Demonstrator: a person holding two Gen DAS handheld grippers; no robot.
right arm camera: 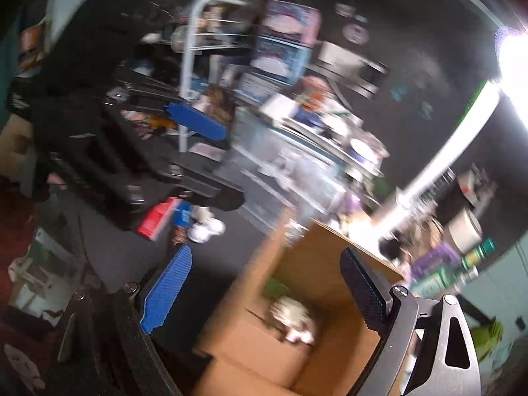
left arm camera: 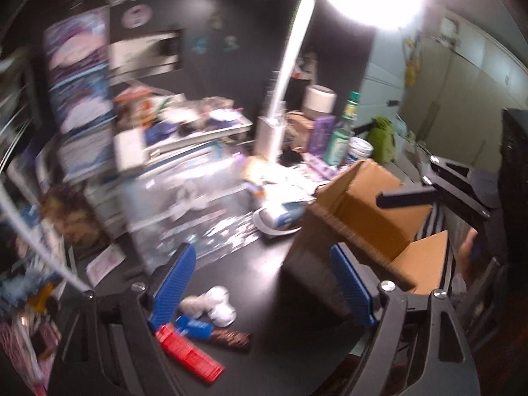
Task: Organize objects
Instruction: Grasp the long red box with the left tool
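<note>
An open cardboard box (left arm camera: 373,211) stands on the black table (left arm camera: 250,270). My left gripper (left arm camera: 260,264) is open and empty, left of the box, above a red packet (left arm camera: 188,353), a blue wrapped item (left arm camera: 194,325), a brown bar (left arm camera: 231,338) and white round pieces (left arm camera: 217,303). My right gripper (right arm camera: 267,267) is open and empty, held above the box (right arm camera: 290,313). A small whitish object (right arm camera: 293,320) lies blurred inside the box, with something green (right arm camera: 275,287) behind it. The left gripper shows in the right wrist view (right arm camera: 211,165).
A lit white desk lamp (left arm camera: 290,66) stands behind the box. Bottles (left arm camera: 343,132), a purple box (left arm camera: 320,133), a white tub (left arm camera: 359,150) and a green toy (left arm camera: 382,140) crowd the back. Clear plastic bins (left arm camera: 184,191) and a wire rack (right arm camera: 194,66) stand left.
</note>
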